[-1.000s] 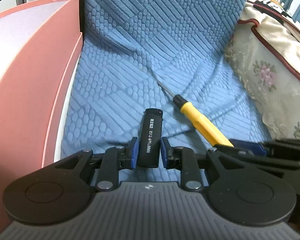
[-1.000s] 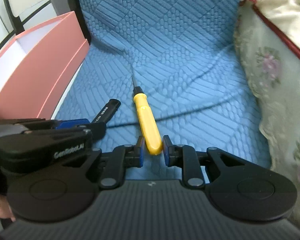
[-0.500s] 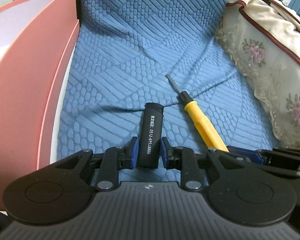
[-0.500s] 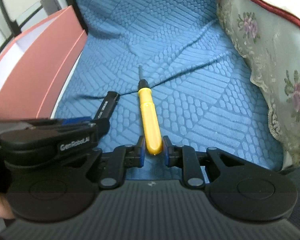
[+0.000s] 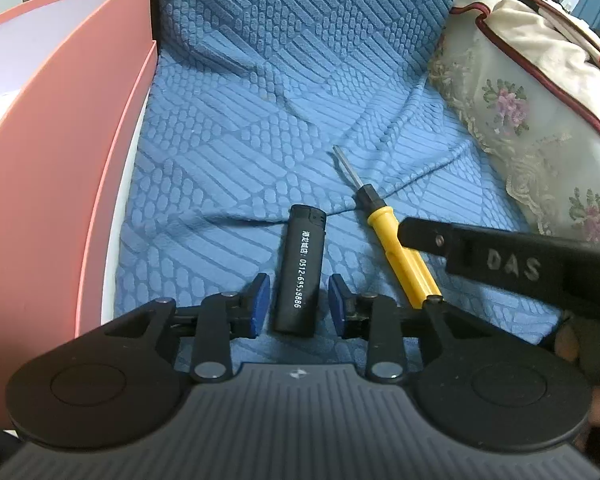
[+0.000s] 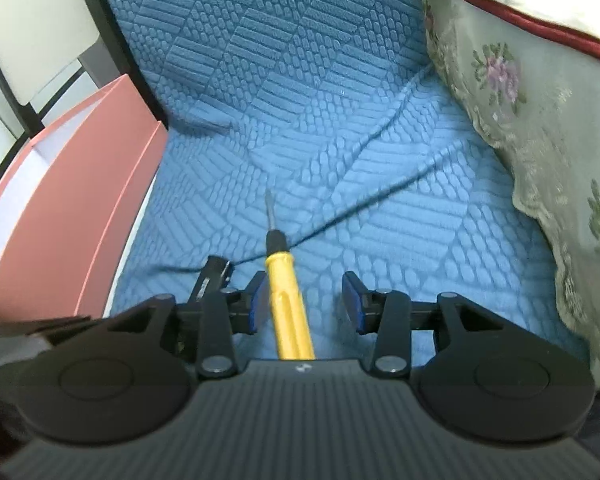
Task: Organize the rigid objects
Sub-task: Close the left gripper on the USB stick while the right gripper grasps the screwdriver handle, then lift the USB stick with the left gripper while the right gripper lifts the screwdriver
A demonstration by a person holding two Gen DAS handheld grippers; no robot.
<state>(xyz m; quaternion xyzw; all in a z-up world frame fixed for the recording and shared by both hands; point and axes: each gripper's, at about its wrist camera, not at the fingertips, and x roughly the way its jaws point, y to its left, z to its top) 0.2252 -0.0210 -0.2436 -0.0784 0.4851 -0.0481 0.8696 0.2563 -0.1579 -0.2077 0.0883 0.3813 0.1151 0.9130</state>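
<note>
A black lighter [image 5: 302, 270] with white digits lies on the blue textured cover [image 5: 260, 120]. My left gripper [image 5: 299, 306] is open, its pads either side of the lighter's near end and apart from it. A yellow-handled screwdriver [image 6: 288, 304] lies on the cover to the lighter's right, tip pointing away; it also shows in the left wrist view [image 5: 396, 252]. My right gripper [image 6: 305, 306] is open around the handle, which sits close to the left pad. The lighter's far end [image 6: 216, 270] shows left of that pad.
A pink open box [image 5: 60, 184] stands along the left side; it also shows in the right wrist view [image 6: 68, 216]. A floral cream cushion [image 5: 540, 120] borders the right. The cover rises into a backrest at the far side.
Both grippers have opened and let go: the lighter and the screwdriver now lie loose on the cover. The right gripper's body has shifted further into the left wrist view.
</note>
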